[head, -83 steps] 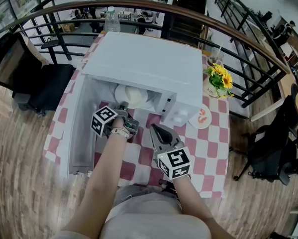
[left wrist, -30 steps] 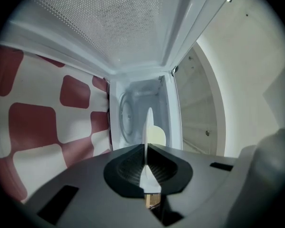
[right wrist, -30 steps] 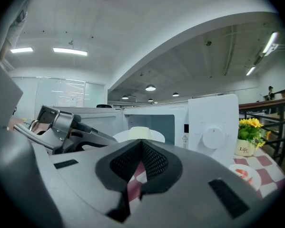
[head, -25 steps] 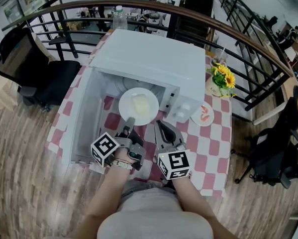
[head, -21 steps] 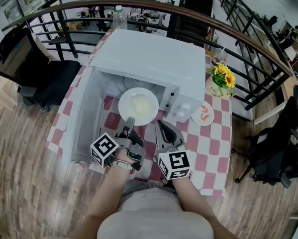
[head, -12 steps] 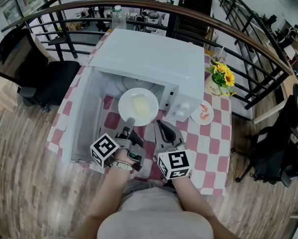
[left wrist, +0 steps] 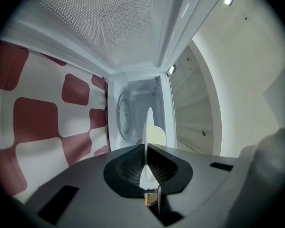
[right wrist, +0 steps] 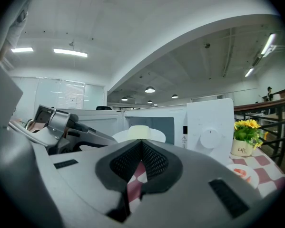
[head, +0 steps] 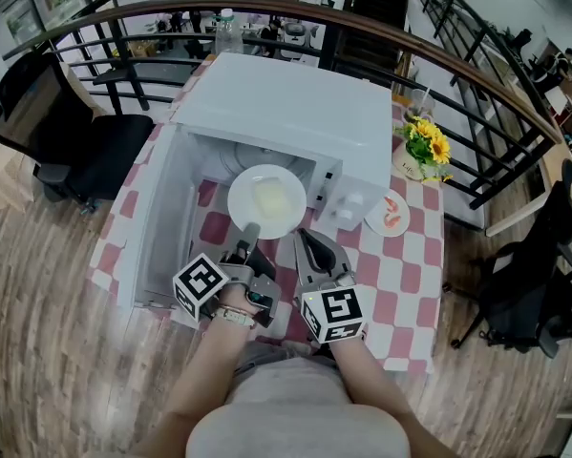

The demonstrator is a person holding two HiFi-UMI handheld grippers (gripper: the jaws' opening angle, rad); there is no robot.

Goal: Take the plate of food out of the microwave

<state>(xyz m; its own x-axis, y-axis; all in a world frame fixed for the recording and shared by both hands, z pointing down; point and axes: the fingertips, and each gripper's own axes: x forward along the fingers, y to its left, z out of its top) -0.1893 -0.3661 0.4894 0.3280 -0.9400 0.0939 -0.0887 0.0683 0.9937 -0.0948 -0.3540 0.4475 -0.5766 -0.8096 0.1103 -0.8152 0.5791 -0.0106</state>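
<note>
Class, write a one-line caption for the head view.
Left gripper holds the plate by its rim before the open microwave.

**Bright, even light, heavy fisheye**

Lit from ceiling strip lamps (right wrist: pixel 70 52); soft, faint shadows. Nearly blown out on the white plate (head: pixel 266 201) and microwave (head: pixel 295 113) top. Bent hard at the edges, black-cornered in both gripper views, blurred close up on the left gripper (left wrist: pixel 146 148).

Left gripper (left wrist: pixel 146 152) clamps the plate (left wrist: pixel 146 125) before the open microwave (left wrist: pixel 132 103).
</note>
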